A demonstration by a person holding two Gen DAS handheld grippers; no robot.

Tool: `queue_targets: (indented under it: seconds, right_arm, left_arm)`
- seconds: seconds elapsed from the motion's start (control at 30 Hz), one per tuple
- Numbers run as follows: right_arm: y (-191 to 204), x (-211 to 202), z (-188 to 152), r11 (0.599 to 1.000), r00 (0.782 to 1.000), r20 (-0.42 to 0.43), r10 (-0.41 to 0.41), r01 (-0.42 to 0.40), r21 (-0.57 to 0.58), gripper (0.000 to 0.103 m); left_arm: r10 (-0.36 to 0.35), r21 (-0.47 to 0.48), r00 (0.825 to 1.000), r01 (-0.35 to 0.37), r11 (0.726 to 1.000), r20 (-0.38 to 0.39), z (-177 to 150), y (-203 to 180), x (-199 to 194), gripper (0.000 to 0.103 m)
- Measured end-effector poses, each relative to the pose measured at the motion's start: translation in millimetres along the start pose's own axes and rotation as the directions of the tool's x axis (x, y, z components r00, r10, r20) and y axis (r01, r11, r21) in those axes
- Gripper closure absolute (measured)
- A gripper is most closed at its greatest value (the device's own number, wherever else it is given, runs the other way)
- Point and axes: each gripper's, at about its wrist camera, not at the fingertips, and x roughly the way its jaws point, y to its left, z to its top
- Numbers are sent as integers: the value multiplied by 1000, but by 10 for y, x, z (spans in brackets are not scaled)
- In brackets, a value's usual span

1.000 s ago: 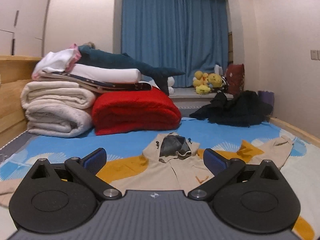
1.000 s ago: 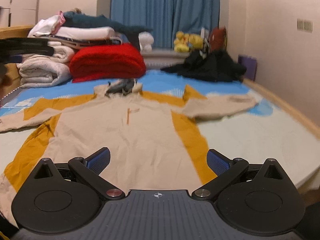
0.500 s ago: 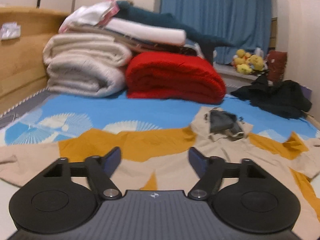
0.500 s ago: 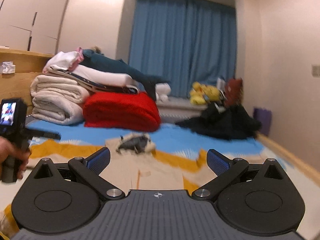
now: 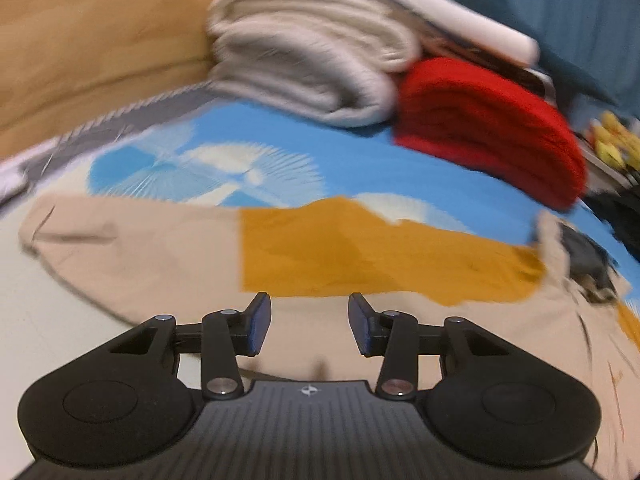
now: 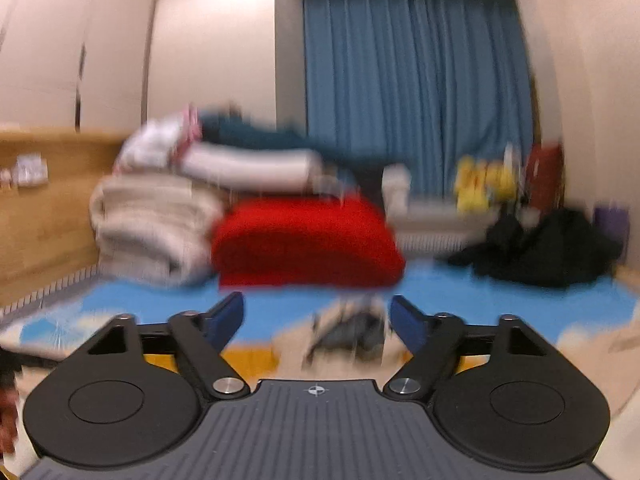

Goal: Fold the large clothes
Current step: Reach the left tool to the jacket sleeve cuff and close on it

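A beige and mustard hooded jacket (image 5: 360, 248) lies spread flat on the bed, its left sleeve stretching to the left and its dark-lined hood (image 5: 584, 256) at the right. My left gripper (image 5: 309, 326) is open and empty, low over the sleeve near the shoulder. My right gripper (image 6: 317, 316) is open and empty, held higher, with the blurred hood (image 6: 352, 332) just beyond its fingertips.
Folded white quilts (image 5: 304, 64) and a red blanket (image 5: 492, 128) are stacked at the head of the bed against a wooden headboard (image 5: 96, 40). A black garment pile (image 6: 540, 248) and yellow plush toys (image 6: 480, 188) sit by the blue curtain (image 6: 416, 88).
My left gripper has swung left and dropped towards the jacket's left sleeve, its jaws narrowing a little. My right gripper has moved forward towards the hood, its jaws narrowing too.
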Motion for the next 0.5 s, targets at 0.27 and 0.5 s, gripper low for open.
queue_targets:
  seconds: [0.27, 0.5]
  right_arm:
    - [-72, 432, -303, 999, 996, -86, 36, -38, -23, 84]
    - [-96, 718, -432, 999, 979, -196, 50, -52, -6, 88]
  left_arm:
    - [108, -302, 992, -122, 946, -60, 229, 1067, 436, 44]
    - [188, -500, 973, -231, 835, -137, 223, 1897, 718, 37]
